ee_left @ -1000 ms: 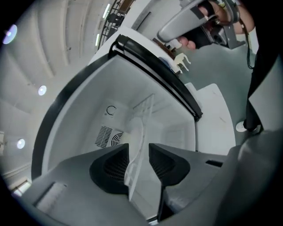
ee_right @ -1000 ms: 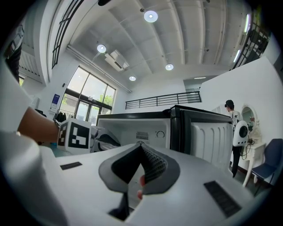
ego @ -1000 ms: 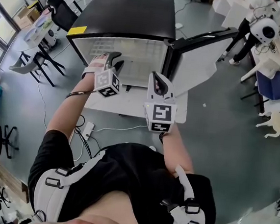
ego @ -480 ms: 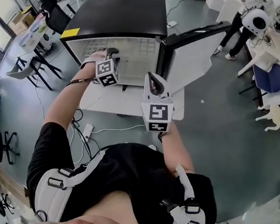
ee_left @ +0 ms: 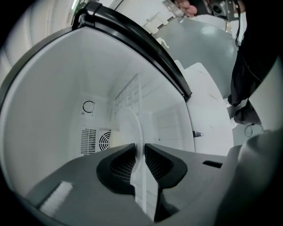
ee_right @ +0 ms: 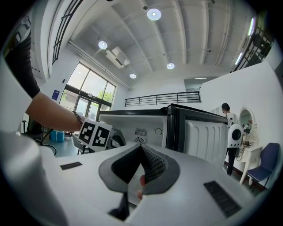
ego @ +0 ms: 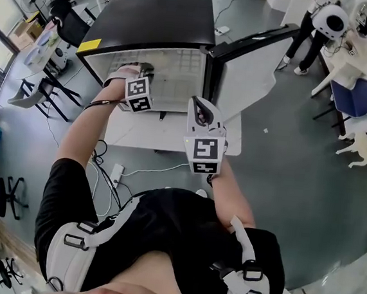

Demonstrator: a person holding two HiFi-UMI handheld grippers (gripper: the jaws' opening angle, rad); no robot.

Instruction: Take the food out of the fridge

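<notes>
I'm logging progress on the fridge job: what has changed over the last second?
The left gripper moved forward into the open fridge, and its jaws are closing with a thin white edge between them; what it belongs to is unclear. The right gripper stayed shut, outside the fridge; the door remains open.

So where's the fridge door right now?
In the head view the fridge door stands swung open at the right side of the fridge, near the picture's top centre.
</notes>
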